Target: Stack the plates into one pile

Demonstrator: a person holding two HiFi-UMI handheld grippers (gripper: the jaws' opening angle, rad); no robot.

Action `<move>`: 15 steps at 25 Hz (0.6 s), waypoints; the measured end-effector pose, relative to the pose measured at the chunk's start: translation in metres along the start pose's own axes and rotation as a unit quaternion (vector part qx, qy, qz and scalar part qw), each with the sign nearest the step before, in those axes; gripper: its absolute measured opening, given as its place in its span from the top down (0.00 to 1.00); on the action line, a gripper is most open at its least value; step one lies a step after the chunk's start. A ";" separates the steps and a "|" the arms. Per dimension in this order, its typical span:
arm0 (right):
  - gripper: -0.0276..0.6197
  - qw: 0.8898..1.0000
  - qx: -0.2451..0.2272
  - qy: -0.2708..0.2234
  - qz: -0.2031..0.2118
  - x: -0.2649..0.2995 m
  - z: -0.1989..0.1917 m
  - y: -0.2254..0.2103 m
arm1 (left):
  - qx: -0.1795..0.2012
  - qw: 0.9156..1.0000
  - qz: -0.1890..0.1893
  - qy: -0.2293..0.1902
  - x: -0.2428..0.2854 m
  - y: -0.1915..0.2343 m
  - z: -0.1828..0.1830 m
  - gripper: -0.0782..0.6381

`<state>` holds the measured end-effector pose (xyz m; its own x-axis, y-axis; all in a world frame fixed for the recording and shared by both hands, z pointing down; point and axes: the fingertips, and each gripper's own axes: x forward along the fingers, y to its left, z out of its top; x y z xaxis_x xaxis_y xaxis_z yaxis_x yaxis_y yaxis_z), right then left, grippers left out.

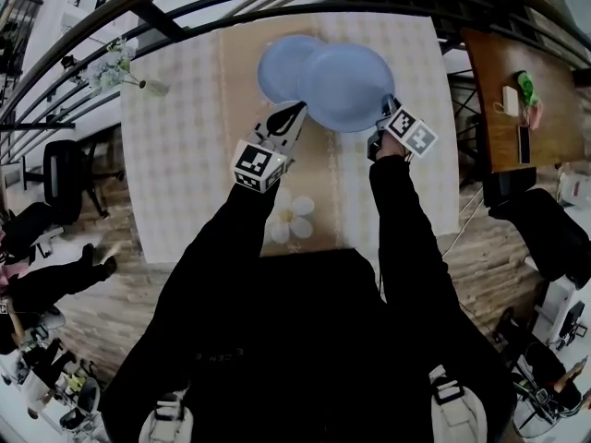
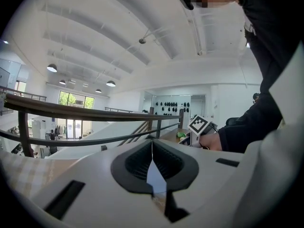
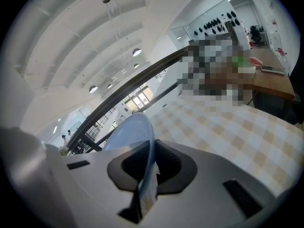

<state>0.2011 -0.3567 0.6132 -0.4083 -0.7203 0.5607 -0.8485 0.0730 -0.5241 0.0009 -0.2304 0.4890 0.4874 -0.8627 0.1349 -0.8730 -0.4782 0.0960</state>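
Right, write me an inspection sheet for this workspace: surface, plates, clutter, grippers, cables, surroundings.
Surface: table under a pale checked cloth with a tan runner.
Job's things: two round light-blue plates; the nearer plate overlaps the farther plate, not yet squarely stacked.
Clutter: sprig of white flowers by the far left corner; white flower-shaped mat on the runner.
Grippers: right gripper shut on the nearer plate's rim; left gripper jaws together, nothing seen gripped.
Cables: nothing seen on the table.
Surroundings: dark metal railing, wooden side table, black office chair.
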 end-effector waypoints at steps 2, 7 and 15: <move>0.91 1.000 -0.003 0.008 0.006 0.011 -0.005 0.011 | -0.002 1.000 0.009 0.001 -0.005 0.010 -0.003 0.86; 0.91 0.999 -0.009 0.028 0.019 0.038 -0.016 0.036 | -0.009 1.000 0.027 0.004 -0.016 0.034 -0.010 0.86; 0.91 0.998 -0.018 0.055 0.033 0.080 -0.035 0.066 | -0.024 0.998 0.051 0.011 -0.024 0.069 -0.026 0.86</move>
<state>0.1007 -0.3854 0.6463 -0.4959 -0.6335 0.5940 -0.8294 0.1431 -0.5400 -0.0705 -0.2382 0.5178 0.3968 -0.9025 0.1677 -0.9164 -0.3791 0.1280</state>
